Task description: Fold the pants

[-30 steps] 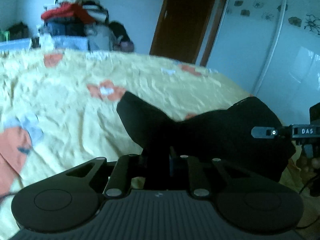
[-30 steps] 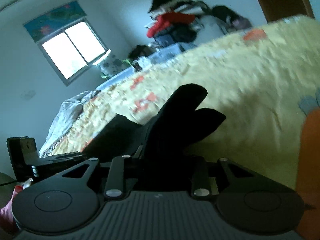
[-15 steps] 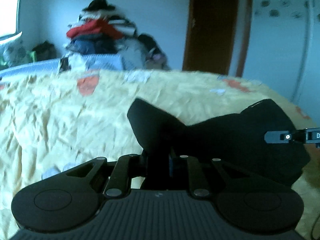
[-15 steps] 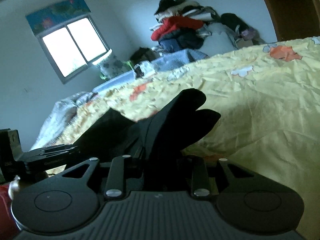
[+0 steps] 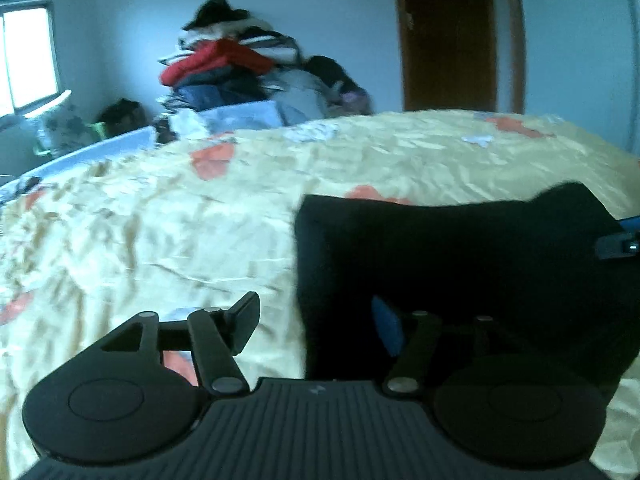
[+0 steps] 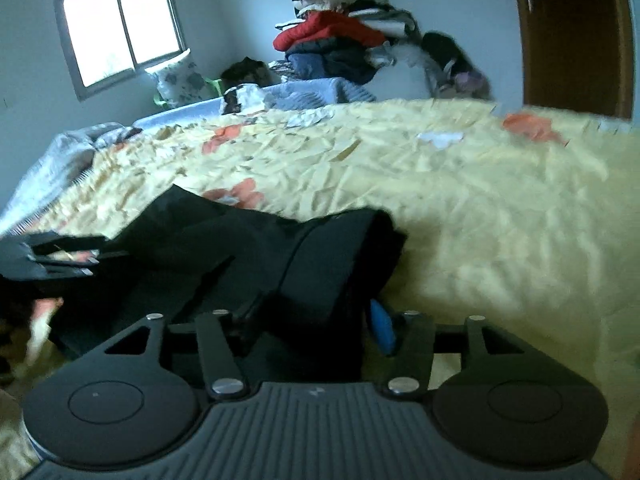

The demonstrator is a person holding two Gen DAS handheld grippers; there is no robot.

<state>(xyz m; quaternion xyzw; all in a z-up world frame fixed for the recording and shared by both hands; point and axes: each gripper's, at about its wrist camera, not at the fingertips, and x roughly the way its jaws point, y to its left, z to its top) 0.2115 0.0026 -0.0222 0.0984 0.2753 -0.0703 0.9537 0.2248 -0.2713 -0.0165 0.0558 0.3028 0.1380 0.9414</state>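
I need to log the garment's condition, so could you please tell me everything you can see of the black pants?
The black pants are plain, dark, soft cloth, folded into a thick bundle lying on the yellow flowered bedspread. Layered folded edges show at the end near the right claw. That claw's jaws have just been opening, the cloth still between them; the left claw has just been opening at the other end.

black pants on yellow bedspread, gripper opening
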